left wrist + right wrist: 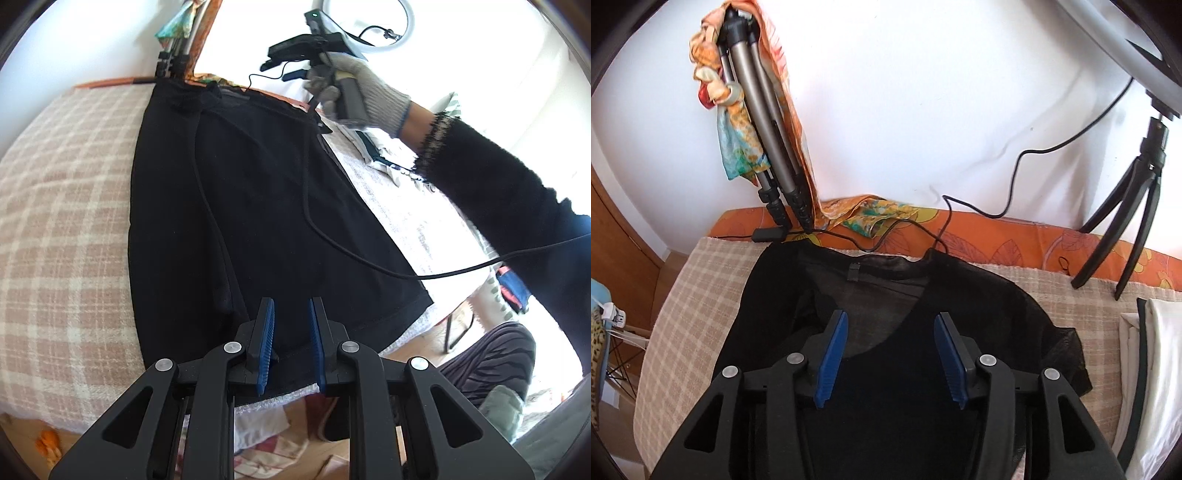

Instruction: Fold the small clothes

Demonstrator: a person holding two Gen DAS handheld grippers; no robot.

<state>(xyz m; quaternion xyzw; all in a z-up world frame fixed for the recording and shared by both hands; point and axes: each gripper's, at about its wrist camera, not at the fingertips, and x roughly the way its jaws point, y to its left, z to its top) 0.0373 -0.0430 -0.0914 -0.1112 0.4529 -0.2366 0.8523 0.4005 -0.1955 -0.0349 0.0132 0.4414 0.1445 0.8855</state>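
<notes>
1. The black top with sheer mesh shoulders and sleeves (923,387) lies spread on the beige-and-white checked blanket (66,206). Its neckline is toward the far edge, by the orange leaf-print cover (997,229); its hem reaches the near edge.

2. The left gripper (291,332) hovers over the hem near the near edge, its blue ribbed pads a narrow gap apart. Nothing is pinched between them; it has let go.

3. The right gripper (891,354) sits above the neckline end with its jaws standing clearly wider. Only the flat cloth shows beneath, so it too is released. In the left wrist view the person's gloved right hand (354,92) carries it near the far right corner of the garment.

4. A thin black cable (314,221) lies across the top itself. A fold made now could trap it inside the layers, or drag it and pull the cloth askew.

5. The sheer sleeve (1067,354) on the right is light and probably slippery. A shallow pinch could take one layer only, leaving the fold lopsided.

6. The grey folded tripod with a patterned scarf (757,122) and the black tripod stand (1123,221) stand at the far edge. More cable runs there, right at the collar, and a wide sweep could snag it.

7. A stack of white folded fabric (1156,369) lies beside the top on the right; a loose sleeve could flop onto it.
</notes>
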